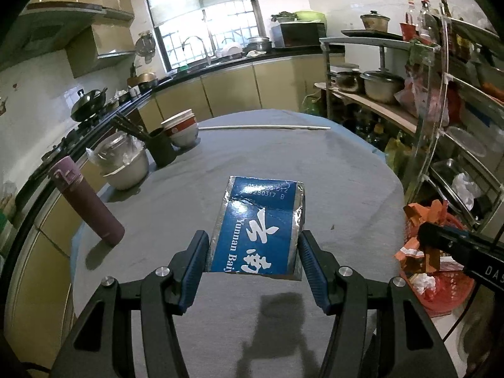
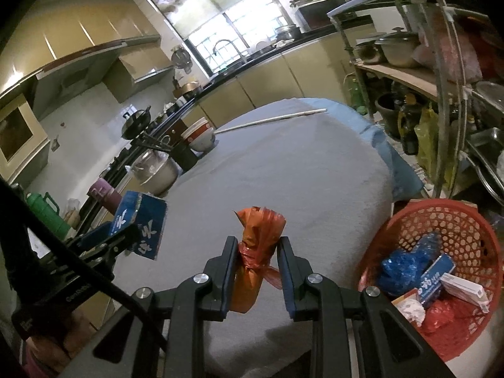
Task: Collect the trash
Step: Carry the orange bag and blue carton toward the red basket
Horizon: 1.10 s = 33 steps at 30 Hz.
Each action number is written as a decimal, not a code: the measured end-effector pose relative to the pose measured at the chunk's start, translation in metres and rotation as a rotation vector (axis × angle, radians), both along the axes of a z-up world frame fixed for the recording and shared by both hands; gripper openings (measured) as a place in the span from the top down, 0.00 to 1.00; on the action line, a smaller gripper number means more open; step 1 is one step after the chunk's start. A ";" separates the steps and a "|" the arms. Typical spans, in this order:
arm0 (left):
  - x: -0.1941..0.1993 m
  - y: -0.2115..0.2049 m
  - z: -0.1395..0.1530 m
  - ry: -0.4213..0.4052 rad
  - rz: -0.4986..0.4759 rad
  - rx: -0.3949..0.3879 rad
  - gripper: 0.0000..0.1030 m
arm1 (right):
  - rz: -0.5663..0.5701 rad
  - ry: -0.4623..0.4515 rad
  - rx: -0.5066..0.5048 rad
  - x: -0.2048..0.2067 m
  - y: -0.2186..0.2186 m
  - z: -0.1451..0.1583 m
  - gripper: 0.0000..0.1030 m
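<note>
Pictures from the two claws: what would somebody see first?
First, the blue box with white writing, pinched in the left claw above the grey table. Next, the orange knotted bag squeezed in the right claw. Then the red basket of trash, low beside the table's right edge.

left gripper point(image 1: 253, 249) clamps a blue box point(image 1: 261, 230) between its pads; right gripper point(image 2: 256, 261) pinches a tied orange bag point(image 2: 256, 252), both angled slightly downward.

I see a barred window point(image 1: 204, 15) lighting beige cabinets point(image 1: 230, 91), a grey-clothed table point(image 1: 267, 163), and metal shelves point(image 1: 441, 100) on the right
</note>
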<state>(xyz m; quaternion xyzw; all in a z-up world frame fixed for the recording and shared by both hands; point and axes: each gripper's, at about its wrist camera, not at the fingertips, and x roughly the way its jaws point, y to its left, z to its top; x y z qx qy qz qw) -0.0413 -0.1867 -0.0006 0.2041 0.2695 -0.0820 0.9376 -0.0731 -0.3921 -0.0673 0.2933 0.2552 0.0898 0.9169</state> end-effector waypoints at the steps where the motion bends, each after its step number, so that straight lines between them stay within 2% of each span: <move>1: 0.000 -0.001 0.000 0.001 -0.003 0.002 0.41 | -0.003 0.000 0.002 -0.001 -0.002 -0.001 0.73; 33: -0.012 -0.063 -0.012 0.020 -0.129 0.068 0.41 | -0.163 0.020 0.050 -0.035 -0.074 -0.018 0.73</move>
